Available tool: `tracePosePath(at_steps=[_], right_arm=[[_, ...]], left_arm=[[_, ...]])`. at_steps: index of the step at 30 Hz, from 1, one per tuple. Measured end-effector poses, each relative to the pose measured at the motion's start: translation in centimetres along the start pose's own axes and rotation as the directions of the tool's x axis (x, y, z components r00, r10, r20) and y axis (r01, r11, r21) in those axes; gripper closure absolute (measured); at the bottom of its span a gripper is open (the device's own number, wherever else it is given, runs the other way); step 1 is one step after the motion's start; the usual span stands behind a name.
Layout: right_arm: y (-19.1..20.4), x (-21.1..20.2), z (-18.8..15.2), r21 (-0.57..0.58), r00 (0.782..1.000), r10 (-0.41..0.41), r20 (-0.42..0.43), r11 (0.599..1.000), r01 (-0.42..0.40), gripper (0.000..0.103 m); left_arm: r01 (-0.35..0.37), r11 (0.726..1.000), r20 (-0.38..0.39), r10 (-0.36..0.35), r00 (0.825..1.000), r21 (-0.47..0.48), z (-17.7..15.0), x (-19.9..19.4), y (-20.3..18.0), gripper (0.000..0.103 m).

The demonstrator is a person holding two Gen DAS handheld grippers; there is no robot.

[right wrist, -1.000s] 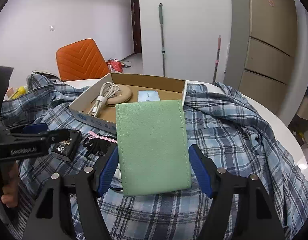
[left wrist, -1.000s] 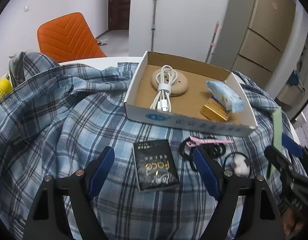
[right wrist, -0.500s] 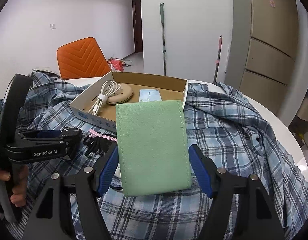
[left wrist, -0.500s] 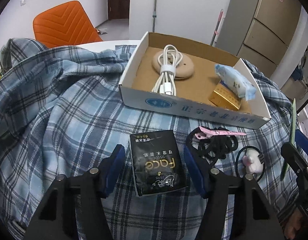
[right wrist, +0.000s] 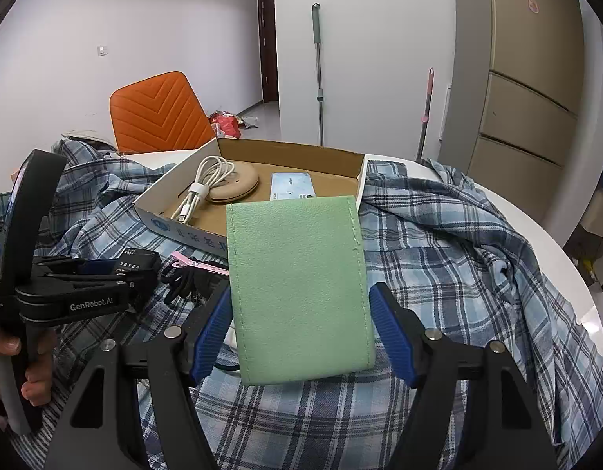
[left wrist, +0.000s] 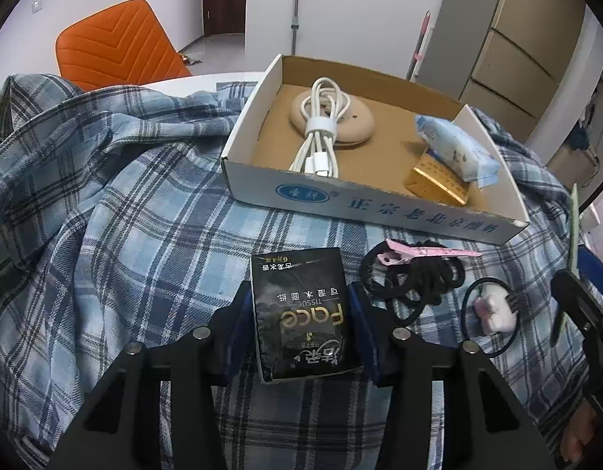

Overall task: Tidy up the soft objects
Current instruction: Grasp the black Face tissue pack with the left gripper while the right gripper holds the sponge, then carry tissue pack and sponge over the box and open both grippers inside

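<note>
A black "Face" tissue pack (left wrist: 299,313) lies on the blue plaid shirt (left wrist: 125,215). My left gripper (left wrist: 299,301) straddles it, its jaws closing, and both blue pads touch the pack's long sides. Seen from the right wrist, the left gripper (right wrist: 86,274) sits low at the left with the pack (right wrist: 139,254) at its tip. My right gripper (right wrist: 301,301) is shut on a flat green pouch (right wrist: 297,293), held upright above the shirt. In the left wrist view the pouch (left wrist: 573,227) shows edge-on at the far right.
An open cardboard box (left wrist: 340,203) behind holds a white cable (left wrist: 321,129), a beige disc (left wrist: 356,125), a blue tissue pack (left wrist: 454,152) and a gold box (left wrist: 438,184). Black hair ties (left wrist: 419,278), a pink clip (left wrist: 419,252) and a charm band (left wrist: 493,309) lie right of the pack. An orange chair (left wrist: 113,43) stands beyond.
My left gripper sank toward the black tissue pack, and its jaws narrowed from wide apart to touching the pack's sides. The right gripper and green pouch stayed still.
</note>
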State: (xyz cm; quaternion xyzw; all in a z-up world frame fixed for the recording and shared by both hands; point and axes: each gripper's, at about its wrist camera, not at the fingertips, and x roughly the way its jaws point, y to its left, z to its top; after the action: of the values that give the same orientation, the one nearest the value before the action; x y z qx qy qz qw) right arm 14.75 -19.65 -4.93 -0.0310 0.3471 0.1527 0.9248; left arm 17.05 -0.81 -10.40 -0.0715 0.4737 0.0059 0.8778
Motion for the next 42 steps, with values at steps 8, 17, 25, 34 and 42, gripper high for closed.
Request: tracePosePath(at_steps=[8, 17, 25, 34, 42], right_arm=[[-0.2, -0.4, -0.1, 0.008, 1.0, 0.009, 0.025, 1.0, -0.009, 0.034], [-0.1, -2.8, -0.3, 0.014, 0.988, 0.054, 0.147, 0.998, -0.057, 0.034], [0.9, -4.2, -0.4, -0.024, 0.975, 0.054, 0.216, 0.998, -0.05, 0.034], [1.1, -6.3, -0.4, -0.035, 0.944, 0.085, 0.318, 0.996, -0.078, 0.034], [0.6, -8.5, 4.2, -0.03, 0.93, 0.047, 0.364, 0.999, -0.039, 0.034]], left_arm=[[0.093, 0.991, 0.213, -0.112, 0.971, 0.094, -1.0, -4.0, -1.0, 0.054], [0.094, 0.974, 0.531, -0.191, 0.825, 0.205, -3.7, -10.9, -2.2, 0.054], [0.036, 0.957, 0.67, -0.228, 0.707, 0.288, -6.2, -14.3, -3.6, 0.054], [0.032, 0.947, 0.701, -0.258, 0.664, 0.319, -6.1, -16.7, -4.3, 0.054], [0.014, 0.94, 0.754, -0.282, 0.594, 0.341, -0.9, -21.4, -5.8, 0.054]])
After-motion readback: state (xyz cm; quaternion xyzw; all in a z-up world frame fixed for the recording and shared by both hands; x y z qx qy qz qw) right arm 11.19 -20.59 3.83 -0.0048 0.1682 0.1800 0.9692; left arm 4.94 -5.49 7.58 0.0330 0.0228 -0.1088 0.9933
